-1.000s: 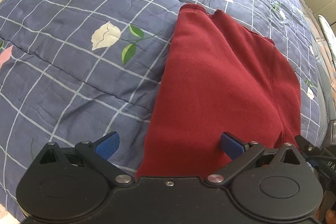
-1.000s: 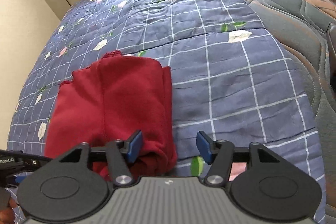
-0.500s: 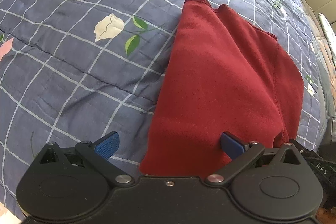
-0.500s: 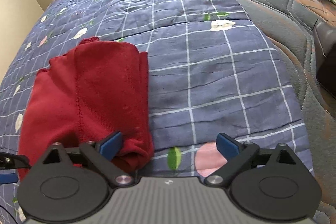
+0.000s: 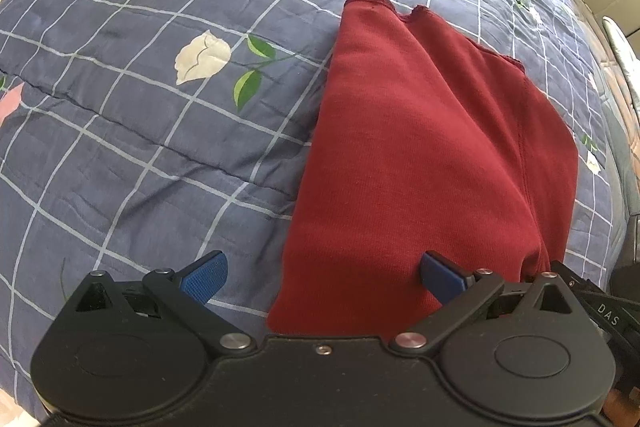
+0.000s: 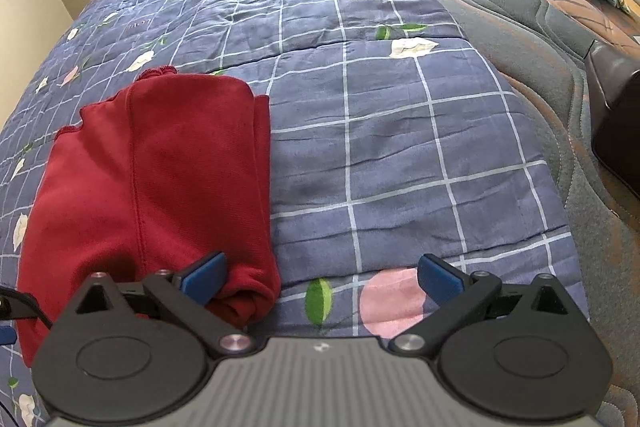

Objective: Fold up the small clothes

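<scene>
Here the red garment (image 5: 432, 155) lies folded lengthwise on the blue checked quilt (image 5: 160, 115) of the bed, its hemmed ends at the far side and its near end just under both tools.

Left tongs (image 5: 322, 277): spread wide, nothing between the pads. The left pad hangs over bare quilt; the right pad hangs over the garment's near end, and contact cannot be confirmed.

Garment: a soft knit, judged light and limp. It will sag and drape when lifted, and the stacked layers may slide apart. It is not fragile. In the right wrist view the garment (image 6: 160, 179) shows a rolled, thicker fold along its right edge. Recommended hold: the near corners, pinching all layers together, one tool per corner.

Right tongs (image 6: 320, 281): jaws have just been opening and stand wide, gripping nothing. The left pad sits at the garment's rolled near right corner; the right pad is over the quilt.
</scene>
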Tool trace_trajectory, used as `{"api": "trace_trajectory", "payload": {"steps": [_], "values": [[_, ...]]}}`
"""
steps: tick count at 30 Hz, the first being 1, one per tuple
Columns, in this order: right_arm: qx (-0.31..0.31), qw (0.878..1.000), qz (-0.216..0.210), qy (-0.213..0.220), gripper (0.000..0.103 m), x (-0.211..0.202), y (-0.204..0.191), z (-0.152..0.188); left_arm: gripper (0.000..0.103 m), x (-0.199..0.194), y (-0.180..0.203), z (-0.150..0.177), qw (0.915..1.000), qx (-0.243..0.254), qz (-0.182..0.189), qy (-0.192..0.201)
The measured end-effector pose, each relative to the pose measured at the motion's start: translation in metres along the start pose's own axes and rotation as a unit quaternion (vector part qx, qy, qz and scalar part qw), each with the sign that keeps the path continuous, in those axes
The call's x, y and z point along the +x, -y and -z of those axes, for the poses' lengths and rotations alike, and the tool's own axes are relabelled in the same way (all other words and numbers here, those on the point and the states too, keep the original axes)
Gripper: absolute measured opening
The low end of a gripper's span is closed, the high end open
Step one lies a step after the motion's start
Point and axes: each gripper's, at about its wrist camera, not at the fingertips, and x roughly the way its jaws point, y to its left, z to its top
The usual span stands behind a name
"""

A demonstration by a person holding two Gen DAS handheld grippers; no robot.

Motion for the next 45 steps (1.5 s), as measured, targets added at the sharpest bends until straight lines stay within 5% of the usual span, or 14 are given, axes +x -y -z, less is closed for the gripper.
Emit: {"api": "trace_trajectory", "payload": {"steps": [11, 19, 25, 28, 38, 45], "values": [[-0.038, 0.998, 0.045, 0.015, 0.103, -0.014, 0.005, 0.002, 0.102, -0.001, 0.003, -0.004, 0.9999, 0.010, -0.001, -0.003], [-0.018, 0.998, 0.058, 0.032, 0.103, -0.016, 0.018, -0.009, 0.102, -0.014, -0.001, -0.017, 0.9988, -0.002, 0.023, 0.043], [0.028, 0.997, -0.055, 0.055, 0.103, -0.007, 0.014, -0.031, 0.102, -0.009, -0.002, -0.037, 0.9980, -0.012, 0.008, 0.061], [0.033, 0.993, -0.106, 0.034, 0.103, 0.011, 0.004, -0.046, 0.102, -0.005, -0.004, -0.047, 0.9972, -0.022, 0.000, 0.072], [0.081, 0.982, -0.163, -0.054, 0.103, 0.061, -0.010, -0.055, 0.102, 0.021, -0.007, -0.058, 0.9960, -0.051, -0.004, 0.073], [0.057, 0.978, -0.198, -0.022, 0.103, 0.061, -0.002, -0.041, 0.102, 0.039, -0.011, -0.050, 0.9949, -0.078, 0.014, 0.062]]}}
